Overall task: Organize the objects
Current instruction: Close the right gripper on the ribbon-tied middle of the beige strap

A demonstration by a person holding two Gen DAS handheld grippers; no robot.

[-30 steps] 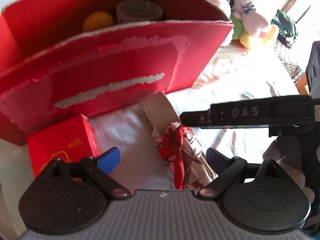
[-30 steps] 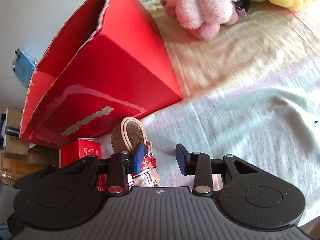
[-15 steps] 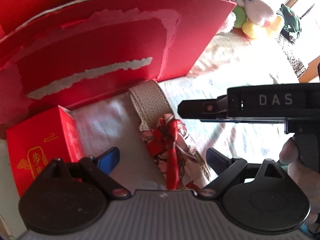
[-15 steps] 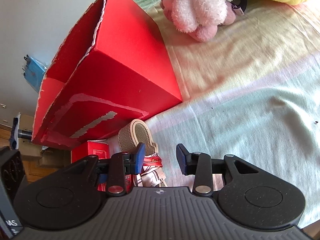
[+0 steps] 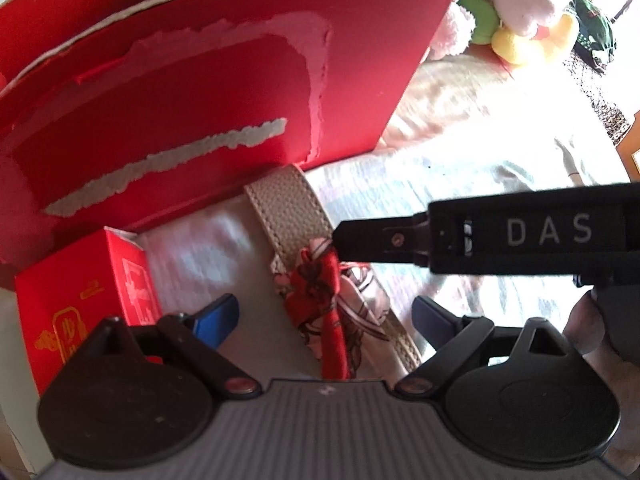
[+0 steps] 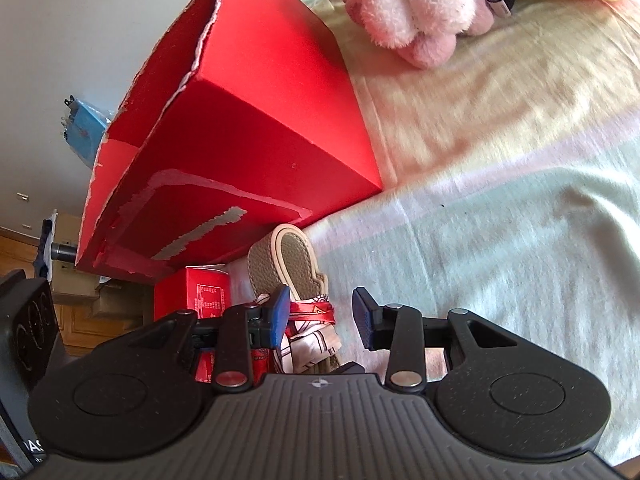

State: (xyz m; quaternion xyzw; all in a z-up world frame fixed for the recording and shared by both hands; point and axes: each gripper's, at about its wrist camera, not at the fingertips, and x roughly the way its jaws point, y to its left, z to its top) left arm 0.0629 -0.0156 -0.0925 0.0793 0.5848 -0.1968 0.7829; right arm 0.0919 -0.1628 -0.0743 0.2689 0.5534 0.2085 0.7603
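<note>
A beige leather strap (image 5: pixel 288 204) with a red patterned scarf (image 5: pixel 320 292) tied around it lies on the bedcover, against the front of a large torn red box (image 5: pixel 200 100). A small red box (image 5: pixel 80 292) stands to its left. My left gripper (image 5: pixel 324 318) is open, one blue pad on each side of the scarf, just short of it. My right gripper (image 6: pixel 320 318) is open above the scarf (image 6: pixel 312 308) and strap (image 6: pixel 288 264). One of its black fingers (image 5: pixel 368 240) reaches in from the right to the scarf's knot.
The large red box (image 6: pixel 248 128) stands behind the strap, the small red box (image 6: pixel 200 296) to the left. A pink plush toy (image 6: pixel 416 4) and a white and yellow one (image 5: pixel 516 0) sit further back. The pale striped bedcover (image 6: pixel 500 200) stretches to the right.
My left gripper has dropped lower and closer to the strap, so the inside of the large box is out of sight. My right gripper has moved in over the scarf.
</note>
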